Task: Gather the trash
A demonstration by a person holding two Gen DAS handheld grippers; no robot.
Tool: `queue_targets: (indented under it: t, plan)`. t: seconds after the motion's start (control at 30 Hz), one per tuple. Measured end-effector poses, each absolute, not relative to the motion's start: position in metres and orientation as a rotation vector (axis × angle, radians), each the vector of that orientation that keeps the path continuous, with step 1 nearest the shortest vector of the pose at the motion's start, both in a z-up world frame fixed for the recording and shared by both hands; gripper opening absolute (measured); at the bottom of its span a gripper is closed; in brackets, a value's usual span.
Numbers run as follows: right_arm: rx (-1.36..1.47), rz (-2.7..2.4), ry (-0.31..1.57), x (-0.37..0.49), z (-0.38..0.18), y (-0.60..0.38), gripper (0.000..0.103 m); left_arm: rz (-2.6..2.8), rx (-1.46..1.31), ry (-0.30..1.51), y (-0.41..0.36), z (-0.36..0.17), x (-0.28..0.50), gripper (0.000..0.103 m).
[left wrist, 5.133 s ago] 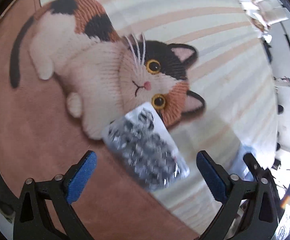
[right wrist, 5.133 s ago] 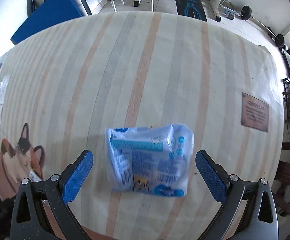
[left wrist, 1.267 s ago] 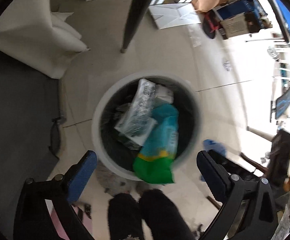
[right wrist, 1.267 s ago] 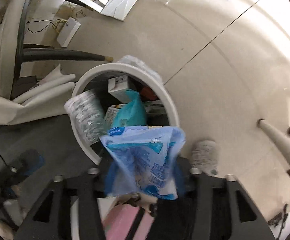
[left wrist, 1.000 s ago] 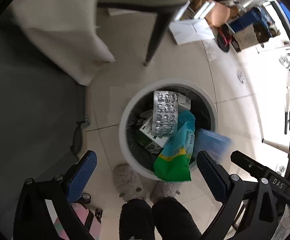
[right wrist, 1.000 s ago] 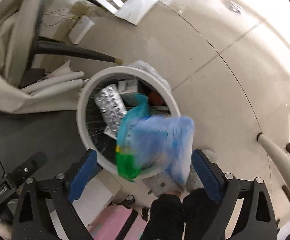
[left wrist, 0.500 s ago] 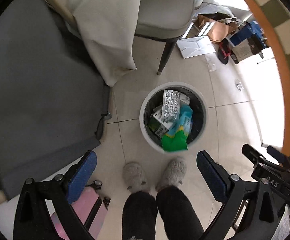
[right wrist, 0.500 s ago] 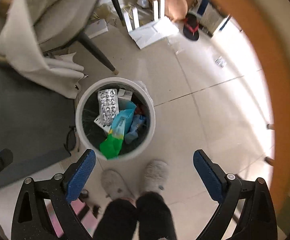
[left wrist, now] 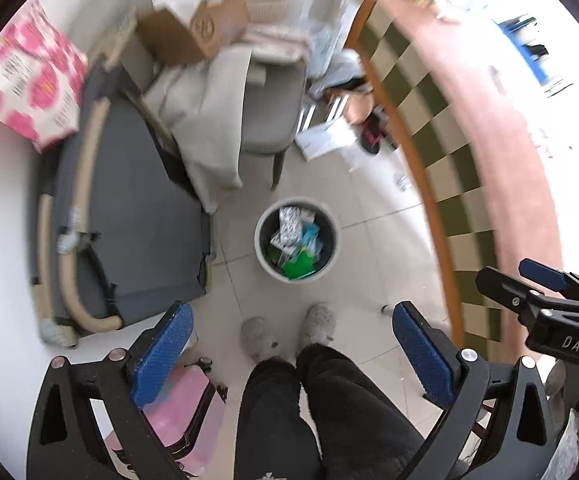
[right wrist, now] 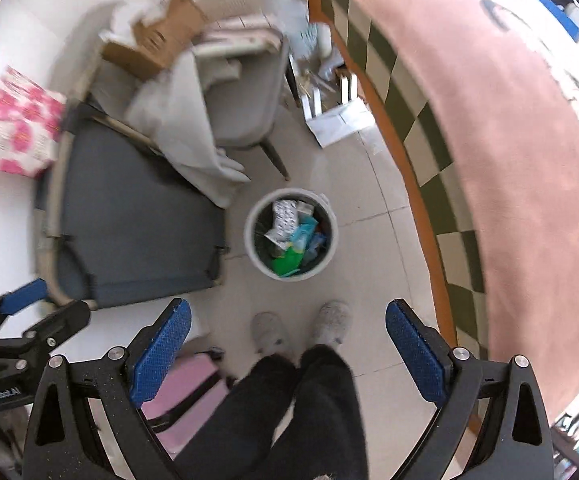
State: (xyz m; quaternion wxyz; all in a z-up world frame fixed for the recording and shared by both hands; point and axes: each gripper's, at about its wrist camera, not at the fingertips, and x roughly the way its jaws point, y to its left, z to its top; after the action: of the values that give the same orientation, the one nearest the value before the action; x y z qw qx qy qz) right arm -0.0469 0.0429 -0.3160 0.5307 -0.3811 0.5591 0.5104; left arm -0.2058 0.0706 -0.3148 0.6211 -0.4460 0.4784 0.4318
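Note:
A round white trash bin [left wrist: 260, 255] stands on the tiled floor far below; it also shows in the right wrist view [right wrist: 250, 251]. Inside lie a silver blister pack [left wrist: 290, 220], a green and teal packet [left wrist: 300, 267] and a blue wrapper [right wrist: 314, 243]. My left gripper [left wrist: 288, 353] is open and empty, high above the floor. My right gripper [right wrist: 287, 347] is open and empty at a similar height; it also shows at the right edge of the left wrist view [left wrist: 537, 292].
The person's legs and grey slippers [left wrist: 286, 332] stand just before the bin. A grey chair with draped cloth [left wrist: 225, 120] and a grey mat [left wrist: 137, 224] lie left. The table edge with its pink and checkered cloth [left wrist: 489, 128] curves along the right. A pink case [right wrist: 185, 396] sits below.
The blister pack and the blue wrapper were let go into the bin. Both grippers have risen well above it, so the bin looks smaller and the table edge has come into view.

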Motion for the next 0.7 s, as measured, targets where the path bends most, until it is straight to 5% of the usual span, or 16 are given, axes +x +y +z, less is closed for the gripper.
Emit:
queue_targets:
  t: [0.33, 0.7]
  plan:
    - [-0.791, 1.354, 1.252, -0.041, -0.154, 0.009, 0.099, 0.952, -1.044, 0.895, 0.045, -0.195, -0.225, 0.102]
    - [-0.770, 1.464, 1.231, -0.061, -0.080, -0.014, 0.103, 0.917, -1.014, 0.776, 0.020, -0.123, -0.234, 0.103]
